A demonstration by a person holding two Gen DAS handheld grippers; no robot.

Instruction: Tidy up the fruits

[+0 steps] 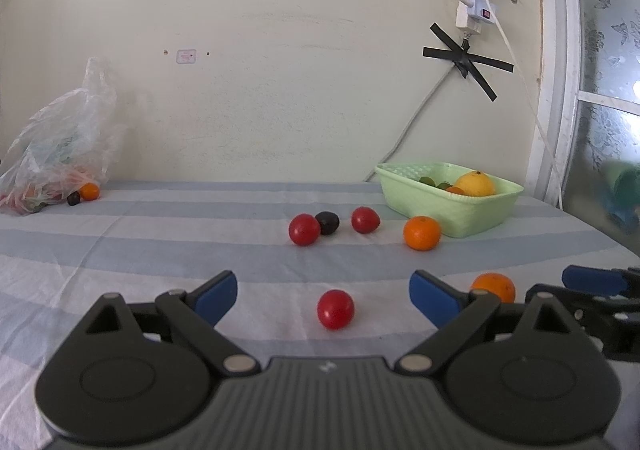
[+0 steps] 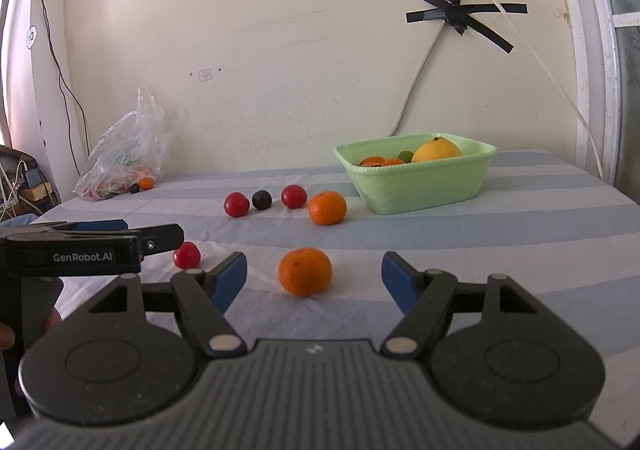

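Observation:
My left gripper [image 1: 323,296] is open around a small red fruit [image 1: 335,309] on the striped cloth, not touching it. My right gripper [image 2: 314,278] is open around an orange [image 2: 305,271], which also shows in the left wrist view [image 1: 494,287]. Farther back lie two red fruits [image 1: 304,229] [image 1: 365,219], a dark plum [image 1: 327,223] and another orange [image 1: 421,233]. A green basket [image 1: 424,206] at the back right holds a yellow fruit [image 1: 475,183], small oranges and green fruits. The left gripper shows from the side in the right wrist view [image 2: 132,240].
A clear plastic bag [image 1: 60,146] lies at the back left against the wall, with a small orange [image 1: 89,191] and a dark fruit [image 1: 73,198] beside it. Cables and a power strip [image 1: 472,10] hang on the wall above the basket. A window frame [image 1: 560,90] stands right.

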